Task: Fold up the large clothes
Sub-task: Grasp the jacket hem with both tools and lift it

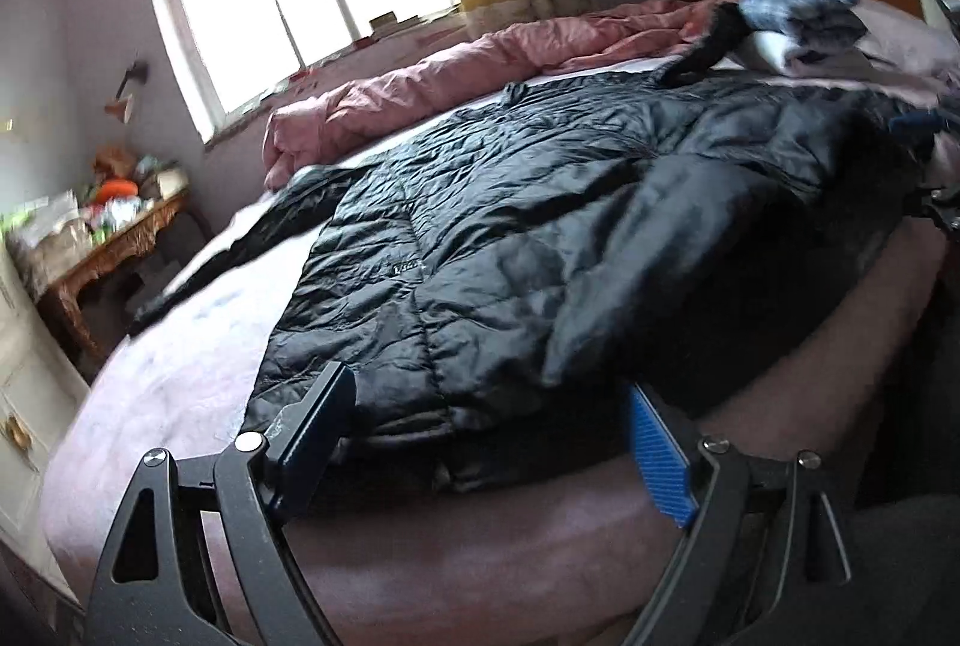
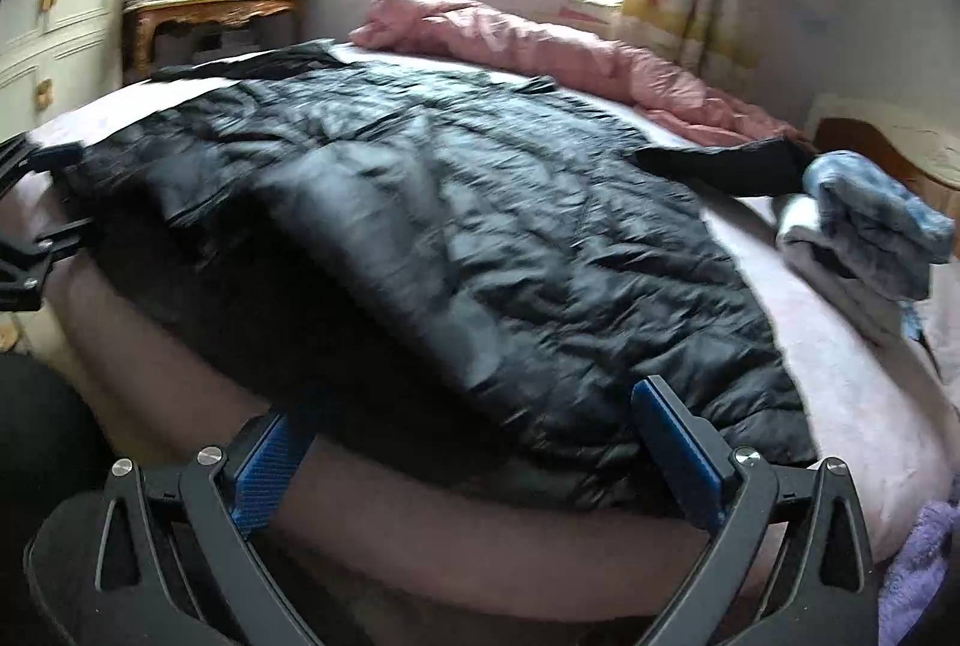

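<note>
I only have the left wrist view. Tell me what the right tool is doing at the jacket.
Observer: The right tool is open. Its fingers stand either side of the near edge of the black puffer jacket and pinch nothing.
Operator: Report anything lying to the right of that edge.
Observer: A purple fleecy cloth shows by the near right corner of the bed, apart from the jacket.
</note>
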Demonstrator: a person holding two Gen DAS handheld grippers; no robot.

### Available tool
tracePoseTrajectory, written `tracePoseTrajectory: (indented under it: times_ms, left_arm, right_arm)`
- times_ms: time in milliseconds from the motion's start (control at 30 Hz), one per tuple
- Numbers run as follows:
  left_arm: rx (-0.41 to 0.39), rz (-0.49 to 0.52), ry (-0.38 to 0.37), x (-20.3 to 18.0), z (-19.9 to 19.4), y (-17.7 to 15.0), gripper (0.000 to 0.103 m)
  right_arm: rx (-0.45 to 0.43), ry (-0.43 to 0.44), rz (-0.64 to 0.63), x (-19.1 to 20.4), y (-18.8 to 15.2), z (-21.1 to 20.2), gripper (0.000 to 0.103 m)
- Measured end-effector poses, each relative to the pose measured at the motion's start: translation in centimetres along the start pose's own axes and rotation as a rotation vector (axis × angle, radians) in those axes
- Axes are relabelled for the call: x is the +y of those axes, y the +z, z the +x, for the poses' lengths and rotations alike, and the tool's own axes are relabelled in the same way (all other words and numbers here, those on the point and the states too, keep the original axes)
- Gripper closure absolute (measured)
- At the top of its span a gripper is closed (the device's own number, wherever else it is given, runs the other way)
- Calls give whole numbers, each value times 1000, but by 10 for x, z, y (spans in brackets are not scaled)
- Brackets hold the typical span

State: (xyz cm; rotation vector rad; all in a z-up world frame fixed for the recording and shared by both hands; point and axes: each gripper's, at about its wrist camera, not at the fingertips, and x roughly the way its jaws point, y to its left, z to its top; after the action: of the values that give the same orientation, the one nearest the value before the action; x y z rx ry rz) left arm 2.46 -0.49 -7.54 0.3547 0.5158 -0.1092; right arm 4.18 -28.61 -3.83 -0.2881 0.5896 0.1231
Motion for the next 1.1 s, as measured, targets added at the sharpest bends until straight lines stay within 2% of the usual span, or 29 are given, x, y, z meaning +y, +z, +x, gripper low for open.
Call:
tracePoseTrajectory:
  times_ms: [67, 133, 233, 267, 333, 400, 467, 633, 733, 767, 800, 833, 867, 900, 933, 1033, 1100]
  left_arm:
    - [12, -37, -13, 5, 5, 2, 20]
    - [13, -47, 4, 6, 7, 5, 29]
    - [21, -46, 36, 6, 11, 8, 56]
    - [24, -49, 46, 5, 13, 9, 66]
    - [30, -77, 76, 7, 14, 11, 75]
    - [28, -105, 83, 12, 15, 11, 87]
    - [31, -125, 88, 17, 16, 12, 92]
    - [24, -160, 86, 24, 13, 16, 95]
    - [18, -125, 47, 23, 5, 19, 91]
    - [10, -124, 18, 23, 0, 18, 73]
    - [15, -123, -49, 23, -5, 15, 37]
    - [9, -126, -115, 21, -11, 12, 23]
    - [-12, -126, -155, 19, -19, 6, 19]
    - [-25, -111, -166, 16, -23, 3, 19]
    - [-32, -81, -161, 11, -27, 1, 19]
    - [-27, 5, -85, -3, -24, 1, 19]
    - [11, 39, -104, -8, -16, 2, 19]
  right_arm:
    - [5, -13, 19, -3, 4, 4, 26]
    - [-1, -21, 14, -2, 6, 4, 27]
    - [-9, -12, 27, -3, 7, 5, 44]
    - [-7, -13, 32, -3, 8, 6, 53]
    - [-12, -19, 29, -3, 8, 6, 62]
    - [-17, -35, 28, -3, 9, 6, 77]
    - [-21, -40, 49, -7, 10, 7, 86]
    - [-60, -54, 41, -6, 18, 0, 93]
    - [-80, -65, 35, -5, 26, -3, 93]
    - [-83, -71, 32, -3, 27, -4, 93]
    - [-86, -74, 35, -2, 27, -4, 93]
    - [-87, -72, 40, -4, 28, -3, 93]
    - [-85, -66, 51, -5, 27, -2, 93]
    - [-82, -64, 56, -5, 27, -1, 93]
    - [-79, -64, 62, -6, 26, 0, 93]
    - [-77, -71, 83, -7, 27, 3, 93]
    - [-90, -73, 85, -7, 31, 1, 93]
